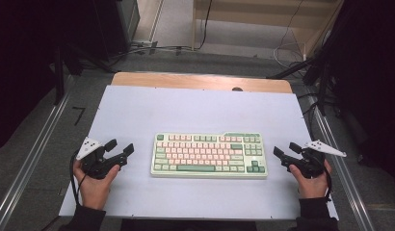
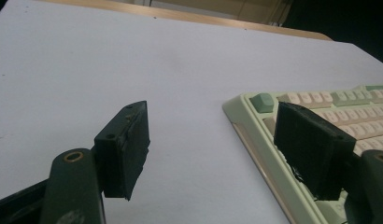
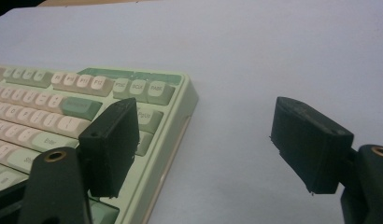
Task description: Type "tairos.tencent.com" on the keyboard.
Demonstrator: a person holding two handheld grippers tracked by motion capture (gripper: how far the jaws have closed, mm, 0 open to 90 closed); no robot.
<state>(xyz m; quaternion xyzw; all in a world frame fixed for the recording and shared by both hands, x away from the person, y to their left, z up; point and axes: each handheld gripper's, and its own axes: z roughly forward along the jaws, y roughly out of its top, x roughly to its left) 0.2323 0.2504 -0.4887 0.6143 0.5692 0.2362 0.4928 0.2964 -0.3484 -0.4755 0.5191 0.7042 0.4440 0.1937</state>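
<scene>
A pale green plastic keyboard with pink and cream keys (image 1: 209,155) lies on the white tabletop (image 1: 195,113) between the left gripper (image 1: 120,147) and right gripper (image 1: 286,150), both released and empty.

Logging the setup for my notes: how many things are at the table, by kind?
Keyboard: 1
Tongs: 2, left tongs and right tongs, both open and holding nothing
White table mat: 1
Total: 4

The keyboard (image 1: 208,155) is sitting mid-worktop (image 1: 195,108), the one obstacle. Bare surface is lying open behind it, in front of it, and in the gaps at each end, where each tool could pass.
</scene>
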